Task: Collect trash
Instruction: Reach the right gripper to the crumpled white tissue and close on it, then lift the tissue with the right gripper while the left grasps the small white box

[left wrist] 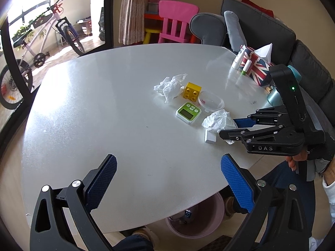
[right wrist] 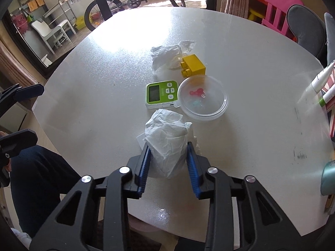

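My right gripper (right wrist: 168, 148) is shut on a crumpled white tissue (right wrist: 167, 138) just above the white table (right wrist: 104, 83). The left wrist view shows the same gripper (left wrist: 228, 128) on that tissue (left wrist: 218, 120) at the table's right. A second crumpled tissue (left wrist: 170, 85) lies farther out, next to a yellow toy brick (left wrist: 191, 91); it also shows in the right wrist view (right wrist: 169, 55). My left gripper (left wrist: 168, 174) is open and empty over the table's near edge. A pink bin (left wrist: 196, 219) stands on the floor under that edge.
A green timer (left wrist: 188, 113), a clear lidded dish (left wrist: 211, 101) and a small white block (left wrist: 210, 139) lie near the held tissue. A Union Jack tissue box (left wrist: 254, 65) and tubes (left wrist: 236, 61) stand at the right. A sofa (left wrist: 293, 48) is beyond.
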